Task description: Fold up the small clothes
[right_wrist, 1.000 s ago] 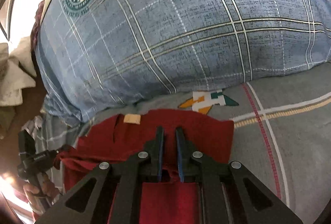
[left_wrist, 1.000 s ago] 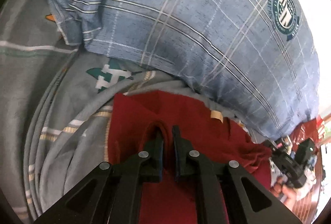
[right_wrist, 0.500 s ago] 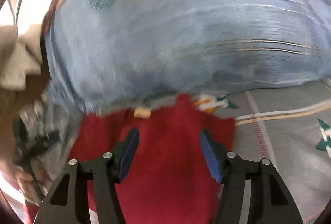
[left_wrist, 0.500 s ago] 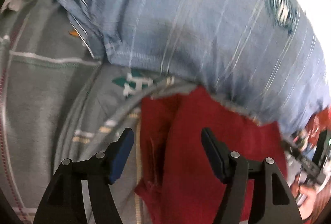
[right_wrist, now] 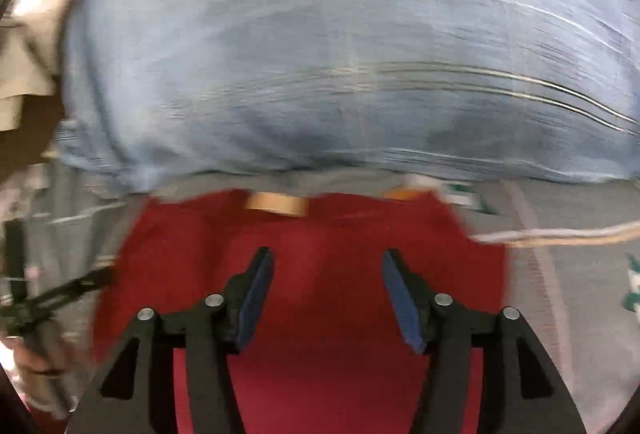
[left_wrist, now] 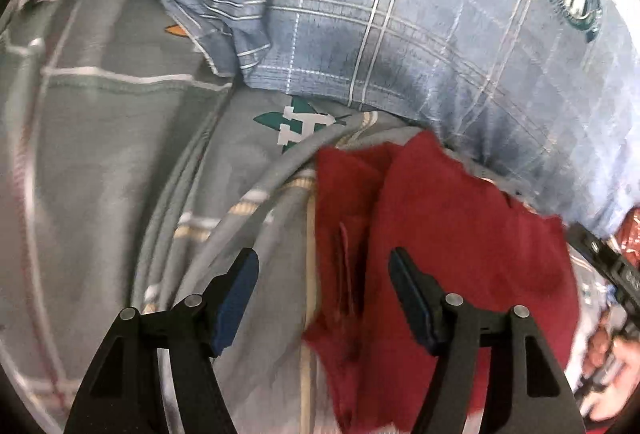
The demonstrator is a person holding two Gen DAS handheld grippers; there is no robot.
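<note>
Both grippers spread above the red garment

We see the left hand-held gripper (left_wrist: 322,298) and right hand-held gripper (right_wrist: 328,294) apart, empty, over the red garment (right_wrist: 320,266) just below the blue pillow (left_wrist: 420,33); the right view is blurred.

Matt red cloth garment (left_wrist: 460,234) on grey woven bedsheet (left_wrist: 112,153) beside blue plaid pillow (left_wrist: 400,33).

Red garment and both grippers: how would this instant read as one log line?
step: fold released | left gripper: open, over red garment edge | right gripper: open, above garment | garment: lying on grey sheet, beside blue pillow
</note>
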